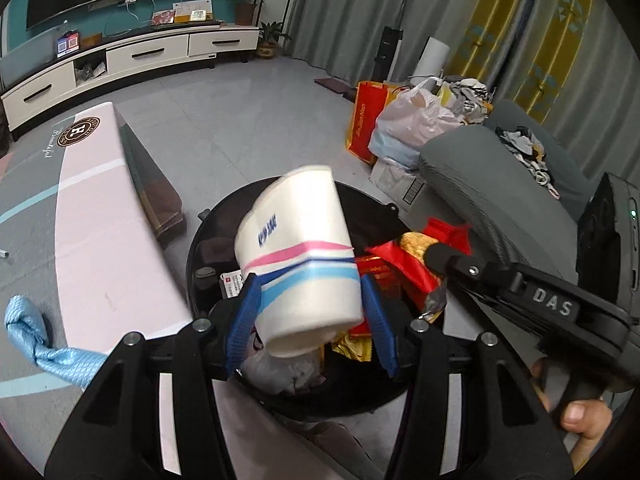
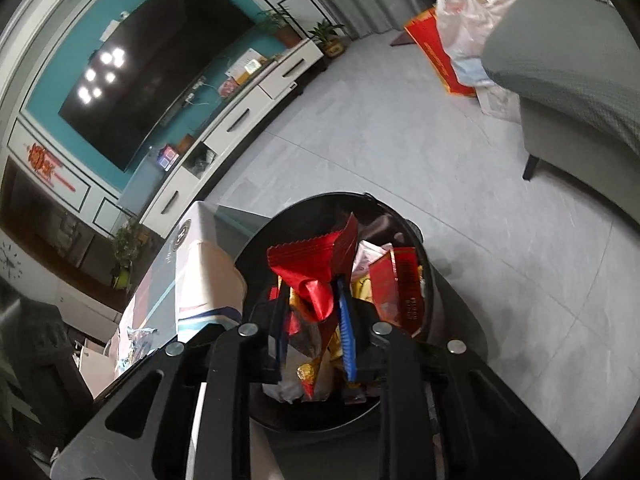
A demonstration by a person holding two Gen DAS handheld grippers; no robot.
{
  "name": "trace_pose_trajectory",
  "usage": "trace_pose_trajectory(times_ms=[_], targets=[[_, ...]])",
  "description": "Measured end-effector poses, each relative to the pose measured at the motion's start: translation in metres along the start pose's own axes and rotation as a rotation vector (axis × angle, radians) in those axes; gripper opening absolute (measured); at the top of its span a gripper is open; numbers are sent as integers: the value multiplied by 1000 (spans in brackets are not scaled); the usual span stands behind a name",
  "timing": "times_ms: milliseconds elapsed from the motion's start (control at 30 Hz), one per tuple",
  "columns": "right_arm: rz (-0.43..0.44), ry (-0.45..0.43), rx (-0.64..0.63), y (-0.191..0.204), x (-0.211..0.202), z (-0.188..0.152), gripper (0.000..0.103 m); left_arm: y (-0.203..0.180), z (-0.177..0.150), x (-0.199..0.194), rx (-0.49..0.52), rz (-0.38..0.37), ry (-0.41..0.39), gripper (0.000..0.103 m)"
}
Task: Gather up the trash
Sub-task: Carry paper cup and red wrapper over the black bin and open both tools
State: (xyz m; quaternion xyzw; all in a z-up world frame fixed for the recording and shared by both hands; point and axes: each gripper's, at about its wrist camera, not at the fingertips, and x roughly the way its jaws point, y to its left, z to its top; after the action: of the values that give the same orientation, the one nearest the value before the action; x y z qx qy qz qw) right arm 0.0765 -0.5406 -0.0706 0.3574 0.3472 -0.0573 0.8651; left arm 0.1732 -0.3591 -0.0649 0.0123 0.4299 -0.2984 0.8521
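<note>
A white paper cup (image 1: 300,248) with pink and blue stripes is tilted over the black round trash bin (image 1: 192,248), and my left gripper (image 1: 309,278) is shut on its lower part with both blue pads. The bin holds several red and gold wrappers. My right gripper (image 2: 311,284) is over the same bin (image 2: 424,248), its jaws a little apart. A crumpled red wrapper (image 2: 316,264) stands between them, against the right pad, with a gap on the left side. In the left wrist view the right gripper (image 1: 436,254) comes in from the right. The cup (image 2: 208,280) shows left of the bin.
A low table (image 1: 92,216) with a pink and grey top stands left of the bin, a blue cloth (image 1: 32,328) lying on it. A grey sofa (image 1: 480,176) is to the right, bags (image 1: 400,120) behind it. A white TV cabinet (image 1: 140,56) lines the far wall.
</note>
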Motion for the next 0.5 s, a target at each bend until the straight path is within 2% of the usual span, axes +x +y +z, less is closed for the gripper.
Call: trace_pose_trajectory(times_ms=[33, 100, 167, 267, 500], targets=[[5, 6, 15, -3, 1, 0, 28, 1, 1, 1, -3, 2, 0, 54], [4, 16, 39, -6, 4, 0, 37, 2, 3, 4, -14, 4, -2, 65], [10, 18, 55, -7, 4, 0, 42, 4, 3, 4, -21, 6, -8, 67], [9, -2, 60, -6, -1, 0, 59, 10, 1, -7, -26, 2, -32, 74], [16, -23, 57, 2, -5, -2, 60, 32, -14, -46, -80, -22, -97, 84]])
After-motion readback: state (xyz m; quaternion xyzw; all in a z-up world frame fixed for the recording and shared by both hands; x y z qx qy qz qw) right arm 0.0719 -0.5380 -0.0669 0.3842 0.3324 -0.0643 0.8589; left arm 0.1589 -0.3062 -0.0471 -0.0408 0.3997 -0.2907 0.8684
